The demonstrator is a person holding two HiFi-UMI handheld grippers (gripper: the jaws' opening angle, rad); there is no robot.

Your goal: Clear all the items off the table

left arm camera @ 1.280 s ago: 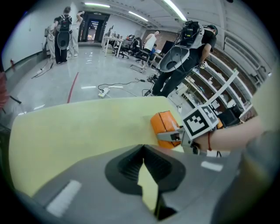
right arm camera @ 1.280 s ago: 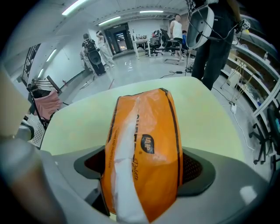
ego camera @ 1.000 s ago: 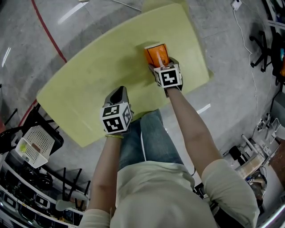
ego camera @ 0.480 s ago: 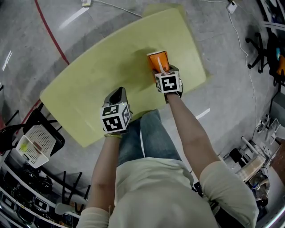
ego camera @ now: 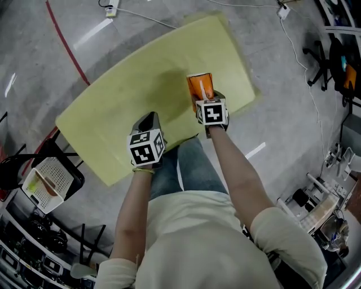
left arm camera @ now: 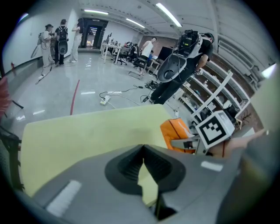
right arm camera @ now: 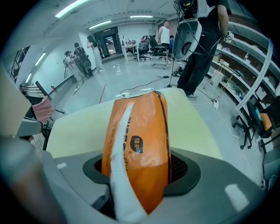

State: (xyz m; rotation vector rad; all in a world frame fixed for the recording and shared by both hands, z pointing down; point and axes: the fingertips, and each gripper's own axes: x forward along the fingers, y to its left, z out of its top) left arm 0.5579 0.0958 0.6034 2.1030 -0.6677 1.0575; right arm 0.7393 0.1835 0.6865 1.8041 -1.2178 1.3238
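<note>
My right gripper [ego camera: 202, 97] is shut on an orange plastic packet [ego camera: 200, 86] with a white seam, holding it upright above the yellow-green table [ego camera: 124, 96]. Its jaws have just been closing, and the packet [right arm camera: 140, 140] now fills the gap between them, pressed on both sides. My left gripper [ego camera: 148, 121] hangs over the table's near edge, to the left of the packet, shut with nothing in it. In the left gripper view the closed fingertips [left arm camera: 143, 153] meet over the table top [left arm camera: 78, 135], and the packet [left arm camera: 174, 132] shows at the right.
A white basket [ego camera: 48, 182] sits on a dark chair at the lower left. On the floor are a red line [ego camera: 66, 49], a cable with a power strip [ego camera: 110, 9], and office chairs [ego camera: 330, 59] at the right. Several people stand far back in the hall [left arm camera: 54, 39].
Both grippers have risen. The right one has lifted the orange packet off the table top; the left one stays shut and empty.
</note>
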